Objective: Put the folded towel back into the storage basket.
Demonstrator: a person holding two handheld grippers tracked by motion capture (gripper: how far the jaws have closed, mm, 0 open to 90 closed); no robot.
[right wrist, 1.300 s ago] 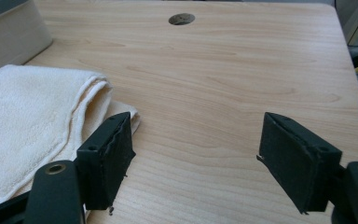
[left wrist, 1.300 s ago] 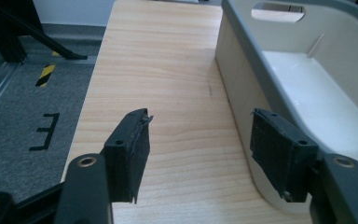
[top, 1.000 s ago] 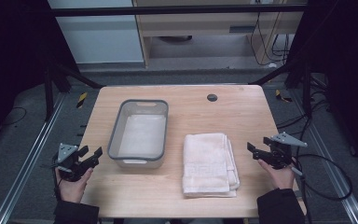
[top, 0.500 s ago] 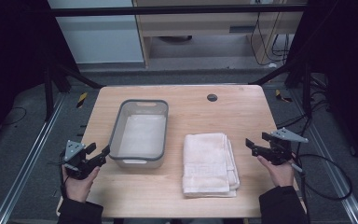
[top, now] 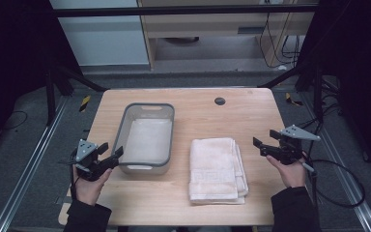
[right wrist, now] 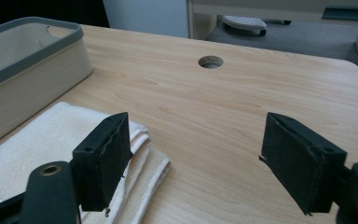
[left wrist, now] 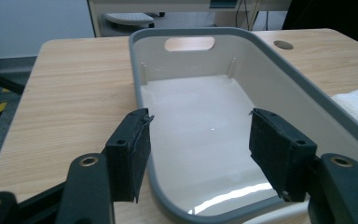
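Note:
A white bin with a grey rim [top: 147, 106] stands empty on the left half of the wooden table [top: 203, 116]. A folded white towel [top: 217, 169] lies flat to its right. My left gripper [top: 110, 155] hovers open at the bin's near left corner. In the left gripper view its jaws straddle the bin's near rim, with the bin's inner wall [left wrist: 270, 79] ahead and nothing between the pads. My right gripper [top: 262, 145] is held open to the right of the towel, apart from it. In the right gripper view the towel's corner [right wrist: 42, 154] lies beside the left jaw.
A round cable hole [top: 220, 101] sits near the table's far edge, also seen as the hole [right wrist: 210, 61] in the right gripper view. Bare wood lies between the towel and the right edge. Cables trail on the floor at right [top: 338, 183].
My left gripper has moved right, up to the bin's near left corner. The right gripper has barely shifted. Both stay open.

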